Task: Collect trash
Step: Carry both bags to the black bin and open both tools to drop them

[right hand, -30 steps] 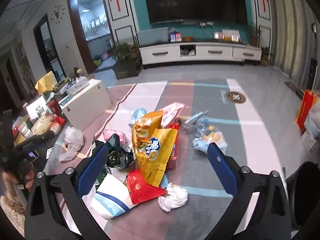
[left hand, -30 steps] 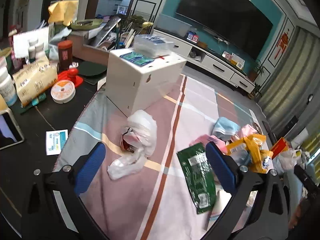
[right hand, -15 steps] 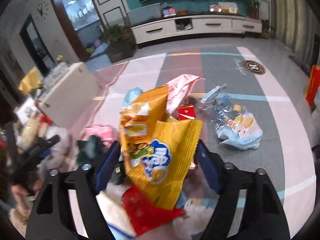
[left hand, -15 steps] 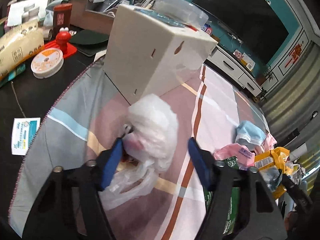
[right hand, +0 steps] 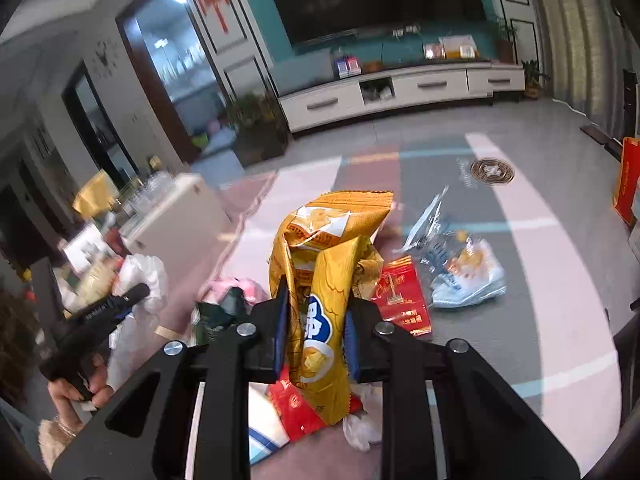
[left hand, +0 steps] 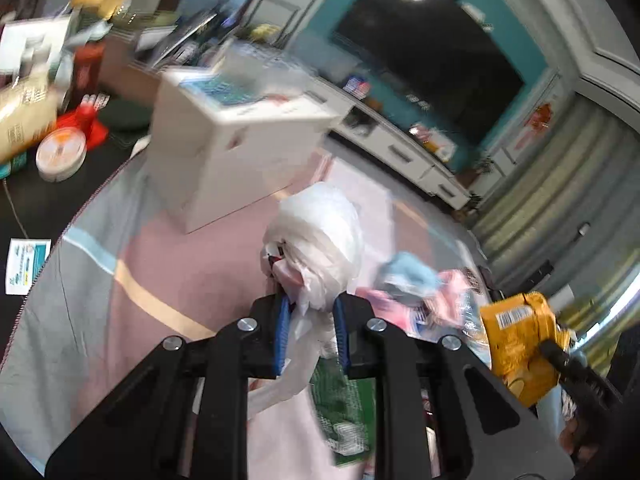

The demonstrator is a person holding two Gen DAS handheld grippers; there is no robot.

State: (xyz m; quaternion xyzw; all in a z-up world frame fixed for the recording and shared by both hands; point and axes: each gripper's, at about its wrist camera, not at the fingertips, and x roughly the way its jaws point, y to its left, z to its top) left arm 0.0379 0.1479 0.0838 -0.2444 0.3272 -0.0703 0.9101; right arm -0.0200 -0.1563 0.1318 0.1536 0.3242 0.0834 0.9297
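Striped in pink, grey and pale blue, a cloth covers the low table in a living room with a dark television wall and a long white cabinet behind. Toward the far left corner of the cloth stands a white box, blurred in the left wrist view. The left gripper has its blue-padded jaws closed on the neck of a crumpled white plastic bag, which bulges above the fingers and trails a loose tail below them. The right gripper has its jaws clamped on a yellow snack bag, creased and standing up between the pads. Near the middle of the cloth lies the rest of the trash: a red packet just beside the yellow bag, a clear printed wrapper further right, a green packet under the left gripper, and pink and light blue pieces beyond it. Past the cloth's left edge, on the dark tabletop, sits a round white tin
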